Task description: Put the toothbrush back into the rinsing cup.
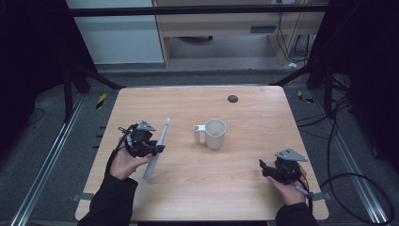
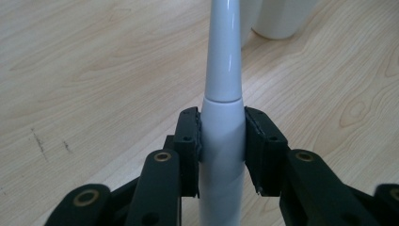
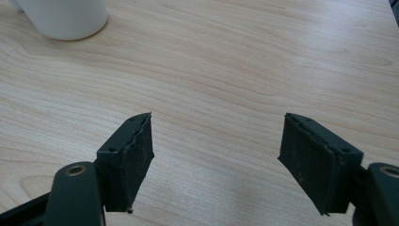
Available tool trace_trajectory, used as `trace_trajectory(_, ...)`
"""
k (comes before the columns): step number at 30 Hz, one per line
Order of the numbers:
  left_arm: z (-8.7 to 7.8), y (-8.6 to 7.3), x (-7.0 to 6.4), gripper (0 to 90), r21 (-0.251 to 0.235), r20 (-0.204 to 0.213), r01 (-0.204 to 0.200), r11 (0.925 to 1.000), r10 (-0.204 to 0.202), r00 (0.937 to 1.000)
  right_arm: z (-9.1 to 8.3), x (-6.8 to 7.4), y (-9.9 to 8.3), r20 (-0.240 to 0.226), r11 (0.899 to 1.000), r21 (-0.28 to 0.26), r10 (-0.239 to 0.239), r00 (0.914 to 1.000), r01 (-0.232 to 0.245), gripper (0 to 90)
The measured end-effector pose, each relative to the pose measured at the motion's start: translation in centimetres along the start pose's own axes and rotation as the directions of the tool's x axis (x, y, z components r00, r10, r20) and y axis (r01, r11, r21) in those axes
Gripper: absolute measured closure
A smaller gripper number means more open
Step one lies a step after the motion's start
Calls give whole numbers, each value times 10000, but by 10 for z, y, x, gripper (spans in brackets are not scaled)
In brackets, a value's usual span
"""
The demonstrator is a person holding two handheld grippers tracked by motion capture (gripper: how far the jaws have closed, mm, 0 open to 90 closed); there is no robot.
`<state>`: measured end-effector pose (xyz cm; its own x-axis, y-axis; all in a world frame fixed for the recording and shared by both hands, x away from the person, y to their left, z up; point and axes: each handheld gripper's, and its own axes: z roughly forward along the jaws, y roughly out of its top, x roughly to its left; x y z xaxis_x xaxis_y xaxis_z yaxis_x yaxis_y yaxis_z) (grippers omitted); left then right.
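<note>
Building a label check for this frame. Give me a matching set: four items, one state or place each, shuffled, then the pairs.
Column 1
1. left gripper
2. right gripper
3. white mug
4. small dark disc

Column 2
A. stands upright near the middle of the table, handle toward the left gripper's side
B. jaws apart over bare wood, nothing between them
C. lies near the table's far edge
D. jaws closed on the body of the white electric toothbrush

Pairs: 1-D, 2-B, 3-A, 4-C
</note>
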<state>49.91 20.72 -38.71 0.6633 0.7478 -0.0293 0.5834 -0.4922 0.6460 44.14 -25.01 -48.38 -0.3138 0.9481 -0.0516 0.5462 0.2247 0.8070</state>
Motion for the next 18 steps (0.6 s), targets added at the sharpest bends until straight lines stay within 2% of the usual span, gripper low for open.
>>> trace_trajectory(3, -3, 1, -1, 671, -354, -82, -68, 9994, 65, 9999, 0, 0, 0, 0, 10000, -28, 10, 10000, -10, 261)
trace_trajectory(8, -9, 3, -4, 671, -1198, -317, -27, 9928, -11, 9995, 0, 0, 0, 24, 10000, -50, -15, 10000, 15, 261)
trace_trajectory(11, -13, 5, -7, 671, -1789, -485, -16, 9839, -72, 9988, 0, 0, 1, 32, 10000, -75, -27, 10000, 27, 261)
trace_trajectory(14, -19, 7, -9, 670, -2149, -592, -102, 9766, -26, 9982, 0, -1, 1, 43, 10000, -94, 23, 10000, -23, 261)
trace_trajectory(16, -24, 10, -9, 670, -2467, -719, -105, 9690, -75, 9974, 0, 0, 1, 67, 10000, -81, 16, 10000, -15, 261)
trace_trajectory(18, -28, 15, -10, 671, -2882, -807, -45, 9575, -196, 9965, 0, 0, 1, 50, 9999, -124, -18, 10000, 18, 261)
